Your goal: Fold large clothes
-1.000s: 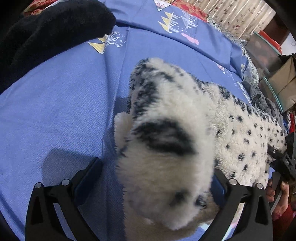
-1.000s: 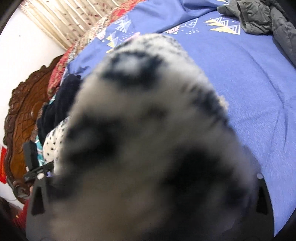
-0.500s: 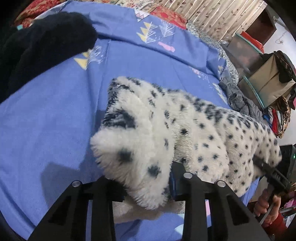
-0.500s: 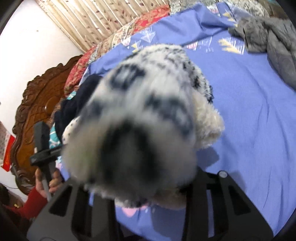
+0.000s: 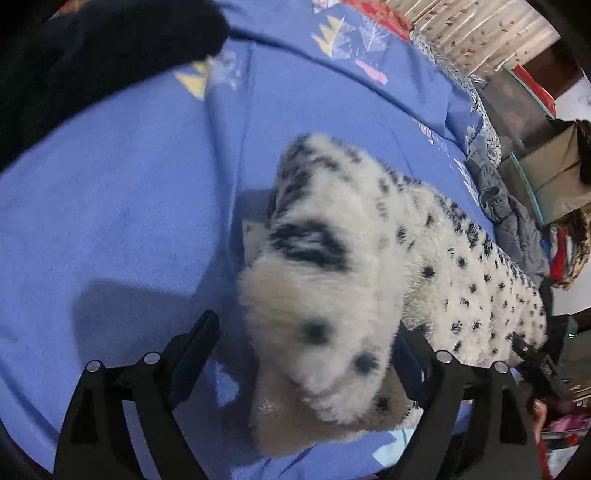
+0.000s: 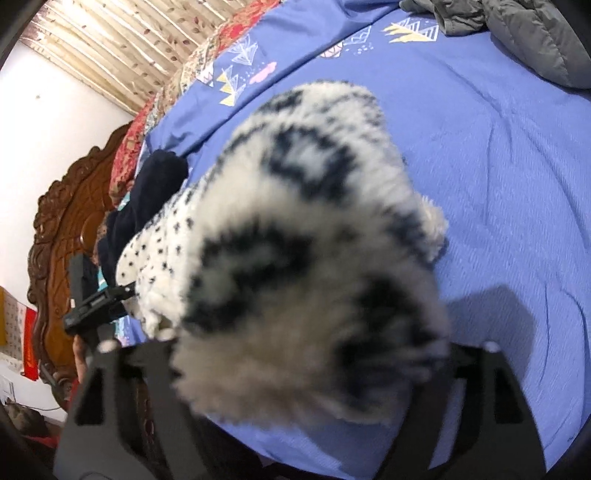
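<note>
A fluffy white garment with black spots [image 5: 424,254] lies folded over on the blue bed sheet [image 5: 110,206]. My left gripper [image 5: 306,343] stands wide open around one end of it; the fleece bulges between the fingers. My right gripper [image 6: 306,354] is wide open around the other end [image 6: 295,240], which fills the right wrist view and hides its fingertips. Each gripper shows at the far end of the garment in the other's view: the right one [image 5: 532,354], the left one [image 6: 96,306].
A black garment [image 5: 92,48] lies at the sheet's far left. A grey jacket [image 6: 517,26] lies crumpled on the sheet. A carved wooden headboard [image 6: 62,229], storage boxes [image 5: 546,170] and a clothes pile stand beside the bed.
Both grippers were shut on the garment's ends half a second ago and now stand wide open. The garment has settled onto the sheet, and both cameras sit closer to it.
</note>
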`<state>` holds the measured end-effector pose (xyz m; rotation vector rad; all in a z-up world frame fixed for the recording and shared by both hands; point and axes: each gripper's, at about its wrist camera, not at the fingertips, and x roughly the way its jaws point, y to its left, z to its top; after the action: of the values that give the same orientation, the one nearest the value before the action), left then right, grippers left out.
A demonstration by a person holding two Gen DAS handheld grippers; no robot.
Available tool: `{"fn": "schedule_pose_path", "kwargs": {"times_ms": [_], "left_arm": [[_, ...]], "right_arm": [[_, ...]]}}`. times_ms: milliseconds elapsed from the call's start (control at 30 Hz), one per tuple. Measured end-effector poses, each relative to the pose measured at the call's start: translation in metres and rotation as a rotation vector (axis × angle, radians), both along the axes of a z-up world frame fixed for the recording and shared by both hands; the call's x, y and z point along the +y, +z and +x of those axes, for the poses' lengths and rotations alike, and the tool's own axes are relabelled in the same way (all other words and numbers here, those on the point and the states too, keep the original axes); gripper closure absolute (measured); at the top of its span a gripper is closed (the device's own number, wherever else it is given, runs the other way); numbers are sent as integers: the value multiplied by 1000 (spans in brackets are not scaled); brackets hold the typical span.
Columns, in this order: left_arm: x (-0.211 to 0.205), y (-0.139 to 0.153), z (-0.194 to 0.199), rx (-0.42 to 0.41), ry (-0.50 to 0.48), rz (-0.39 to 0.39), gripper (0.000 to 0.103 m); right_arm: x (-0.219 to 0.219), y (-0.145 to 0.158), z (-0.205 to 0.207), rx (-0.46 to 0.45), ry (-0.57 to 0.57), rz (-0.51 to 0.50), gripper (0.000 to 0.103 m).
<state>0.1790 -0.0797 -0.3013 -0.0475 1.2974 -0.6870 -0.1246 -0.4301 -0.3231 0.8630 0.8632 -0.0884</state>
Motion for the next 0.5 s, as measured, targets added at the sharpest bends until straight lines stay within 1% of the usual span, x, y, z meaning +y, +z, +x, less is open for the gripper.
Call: {"fn": "schedule_pose_path", "kwargs": {"times_ms": [33,67,167,200,233,267,300,333,367,400,433,467,500], "left_arm": [[-1,-3,-1,18,-6,-12,1],[-4,-4,-3,17,-11,-15,1],[-19,-4,-16,-10,-39,-21,1],[-25,-2,-21,-19,-58,-32,1],[-34,1,-29,-30,-93,-55,4],[-37,4,-34,-52,-102,-50,12],[-41,8,-41,-88,-121,-37,17],[-42,11,-44,-107,-132,-32,27],[-42,14,-45,-116,-137,-33,36],[-40,17,-44,-112,-134,-46,39],[-34,23,-42,-96,-125,-86,42],[-27,30,-40,-82,-113,-137,43],[-16,41,-39,-73,-97,-211,43]], "right_arm": [[0,-2,6,7,18,2,24],[0,-4,10,11,32,2,24],[4,-12,26,38,64,5,22],[8,-10,29,33,74,3,26],[13,-5,33,21,91,-8,31],[19,2,35,9,115,-29,39],[23,7,38,1,131,-46,49],[31,17,41,-17,162,-81,53],[37,26,42,-34,184,-103,60],[41,33,43,-48,195,-113,63],[46,45,44,-73,205,-123,65],[49,55,44,-98,210,-128,66],[53,71,47,-137,219,-140,66]]}}
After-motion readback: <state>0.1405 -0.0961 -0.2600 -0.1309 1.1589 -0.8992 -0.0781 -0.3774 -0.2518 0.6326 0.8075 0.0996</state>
